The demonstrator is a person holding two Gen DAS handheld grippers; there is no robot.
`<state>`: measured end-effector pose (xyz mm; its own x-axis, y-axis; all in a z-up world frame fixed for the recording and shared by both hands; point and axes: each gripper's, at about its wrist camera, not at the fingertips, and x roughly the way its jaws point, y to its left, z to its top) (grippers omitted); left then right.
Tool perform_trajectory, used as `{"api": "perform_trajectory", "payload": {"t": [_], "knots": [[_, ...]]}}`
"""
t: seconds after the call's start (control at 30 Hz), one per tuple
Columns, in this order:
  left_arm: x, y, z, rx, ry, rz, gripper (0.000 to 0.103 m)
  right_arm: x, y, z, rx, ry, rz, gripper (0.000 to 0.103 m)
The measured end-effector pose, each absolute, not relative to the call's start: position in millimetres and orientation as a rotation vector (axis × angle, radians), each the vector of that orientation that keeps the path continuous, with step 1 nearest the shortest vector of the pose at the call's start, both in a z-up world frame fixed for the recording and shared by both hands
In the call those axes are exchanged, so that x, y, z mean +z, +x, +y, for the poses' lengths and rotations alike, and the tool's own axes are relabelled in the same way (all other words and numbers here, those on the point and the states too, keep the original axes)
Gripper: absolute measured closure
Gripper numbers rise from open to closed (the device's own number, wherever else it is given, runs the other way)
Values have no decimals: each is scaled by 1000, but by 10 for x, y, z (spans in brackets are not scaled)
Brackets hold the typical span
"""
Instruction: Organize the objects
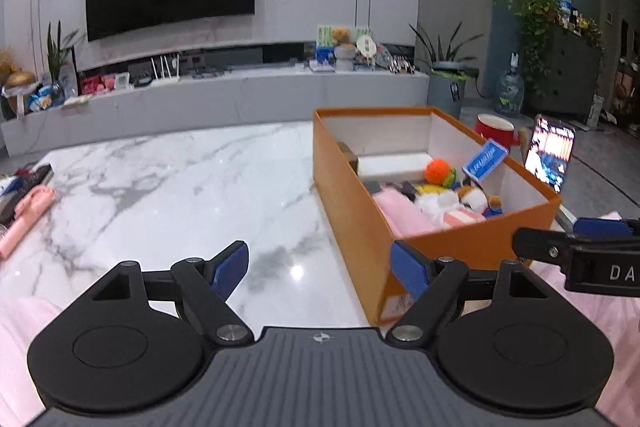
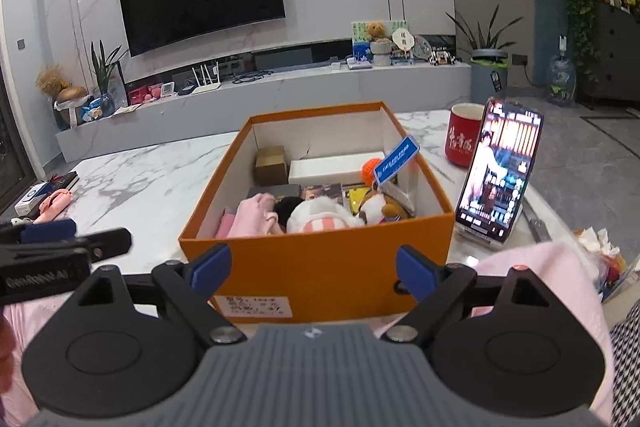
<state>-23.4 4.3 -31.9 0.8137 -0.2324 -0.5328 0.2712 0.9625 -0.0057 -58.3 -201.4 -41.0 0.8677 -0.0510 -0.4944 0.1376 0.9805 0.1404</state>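
1. Both tongs stand wide apart and carry nothing: the left gripper (image 1: 320, 267) hangs over bare marble to the left of the orange box (image 2: 320, 267), and the right gripper (image 2: 314, 273) faces the box's near wall.
2. Inside the box lie a pink cloth (image 2: 256, 215), plush toys (image 2: 320, 215), an orange ball (image 1: 438, 169) and a blue card (image 2: 396, 157); most of the tidying looks done.
3. Well left of the box, a pink gadget (image 1: 26, 217) and some small items remain on the table (image 1: 180, 187), perhaps still to be packed.
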Motion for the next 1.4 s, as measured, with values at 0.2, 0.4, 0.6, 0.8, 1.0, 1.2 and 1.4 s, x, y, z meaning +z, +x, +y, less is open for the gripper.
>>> {"api": "perform_trajectory", "payload": {"t": [0.2, 0.4, 0.6, 0.8, 1.0, 1.2, 1.4], "knots": [[-387, -269, -18, -263, 67, 592, 10, -439, -576, -1952, -78, 174, 521, 13], [-401, -259, -10, -243, 77, 603, 10, -463, -552, -1961, -73, 173, 531, 12], [-411, -245, -33, -249, 73, 611, 10, -496, -530, -1978, -73, 178, 549, 12], [-393, -239, -44, -251, 79, 608, 10, -498, -525, -1972, -70, 176, 553, 12], [-387, -239, -45, -239, 93, 610, 10, -482, -514, -1947, -67, 168, 551, 12], [-384, -236, -9, -220, 86, 618, 10, -468, -519, -1930, -71, 159, 545, 12], [-391, -231, 25, -210, 85, 621, 10, -476, -515, -1938, -77, 168, 551, 12]]}}
